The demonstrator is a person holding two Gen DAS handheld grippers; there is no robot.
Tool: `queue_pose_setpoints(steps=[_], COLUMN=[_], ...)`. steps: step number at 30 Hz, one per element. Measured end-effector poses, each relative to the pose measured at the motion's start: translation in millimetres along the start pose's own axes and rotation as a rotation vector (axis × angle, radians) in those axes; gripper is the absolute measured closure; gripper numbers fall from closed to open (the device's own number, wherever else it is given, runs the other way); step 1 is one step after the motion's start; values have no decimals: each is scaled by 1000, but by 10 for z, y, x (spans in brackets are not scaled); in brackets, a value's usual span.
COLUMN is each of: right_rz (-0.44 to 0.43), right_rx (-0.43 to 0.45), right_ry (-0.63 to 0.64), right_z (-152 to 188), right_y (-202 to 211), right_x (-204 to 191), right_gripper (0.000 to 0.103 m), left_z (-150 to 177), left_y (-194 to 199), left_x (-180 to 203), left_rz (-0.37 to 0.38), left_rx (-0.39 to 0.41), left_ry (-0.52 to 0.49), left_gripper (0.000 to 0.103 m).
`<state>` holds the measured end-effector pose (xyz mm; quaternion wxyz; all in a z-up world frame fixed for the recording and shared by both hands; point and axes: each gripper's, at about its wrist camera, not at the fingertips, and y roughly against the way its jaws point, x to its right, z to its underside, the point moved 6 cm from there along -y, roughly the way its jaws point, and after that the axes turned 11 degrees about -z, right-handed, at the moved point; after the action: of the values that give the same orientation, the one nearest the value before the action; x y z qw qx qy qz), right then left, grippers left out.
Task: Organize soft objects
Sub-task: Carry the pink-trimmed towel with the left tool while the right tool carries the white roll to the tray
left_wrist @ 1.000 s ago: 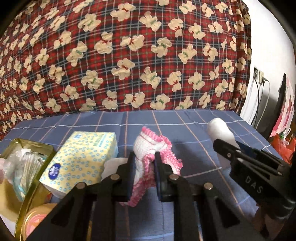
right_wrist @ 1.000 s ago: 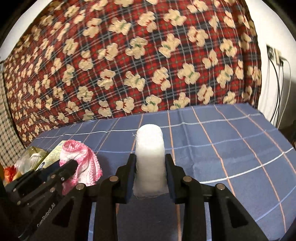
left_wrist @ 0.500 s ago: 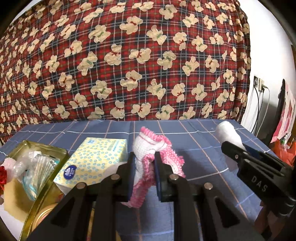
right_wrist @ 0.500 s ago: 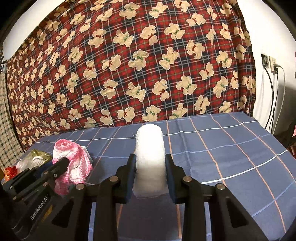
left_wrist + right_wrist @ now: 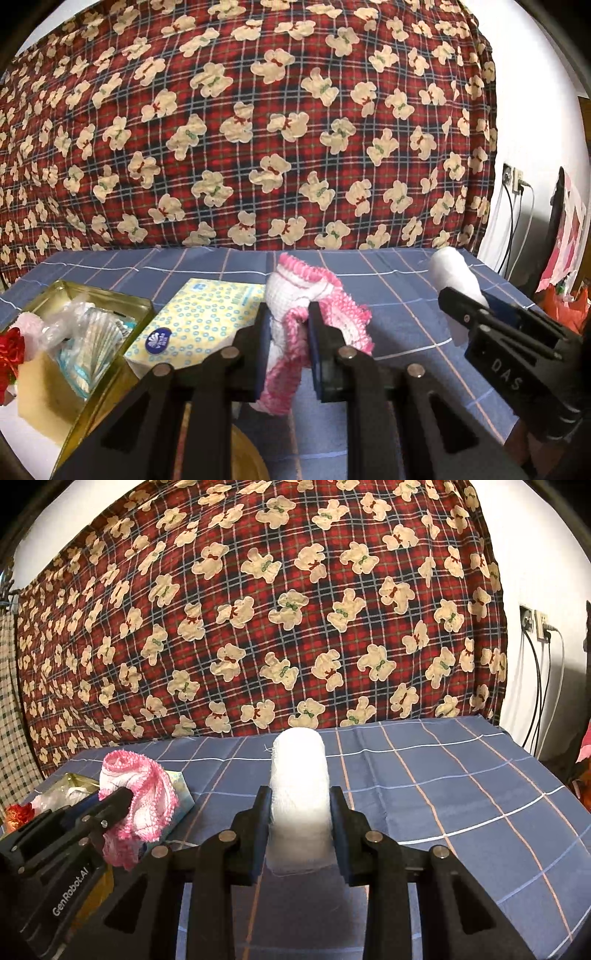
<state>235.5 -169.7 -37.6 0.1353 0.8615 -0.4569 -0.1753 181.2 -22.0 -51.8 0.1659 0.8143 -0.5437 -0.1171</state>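
My left gripper is shut on a pink-and-white knitted cloth, which bunches above the pads and hangs below them. Beside it on the right, my right gripper holds a white gauze roll. In the right wrist view the right gripper is shut on that white roll, which stands upright between the pads. The left gripper with the pink cloth shows at the left. Both are held above the blue checked tablecloth.
A gold tin at the left holds plastic-wrapped items and a red bow. A yellow tissue pack lies next to it. A red plaid bear-print blanket hangs behind the table. Wall sockets with cables are at the right.
Both grippers have drawn back a little from the blanket with their loads, tilting the view upward. More of the gold tin and the red bow show at the left. Grips unchanged.
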Motion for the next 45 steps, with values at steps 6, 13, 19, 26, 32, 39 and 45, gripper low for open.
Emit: queue_pose_setpoints(steps=[6, 13, 19, 26, 32, 39, 45], right_rz=[16, 32, 22, -3, 1, -10, -27], right_rx=[-6, -12, -43, -55, -45, -48, -31], right_ry=[13, 14, -15, -4, 33, 34, 49], right_z=[28, 42, 61, 62, 55, 54, 42], right_y=[-1, -21, -112, -211, -220, -260, -247], right_x=[-96, -144, -153, -288, -399, -448, -524], right_gripper=[70, 70, 70, 70, 69, 69, 69], left_z=[-8, -11, -8, -3, -15, -26, -25], left_y=[51, 81, 70, 48, 60, 102, 89], left_x=[-72, -106, -181, -255, -276, -370, -433], left_rz=[11, 18, 24, 24, 12, -2, -7], left_rx=[19, 28, 18, 10, 21, 43, 39], left_ry=[18, 31, 67, 101, 105, 140, 168], left_gripper=[86, 86, 86, 86, 86, 86, 86])
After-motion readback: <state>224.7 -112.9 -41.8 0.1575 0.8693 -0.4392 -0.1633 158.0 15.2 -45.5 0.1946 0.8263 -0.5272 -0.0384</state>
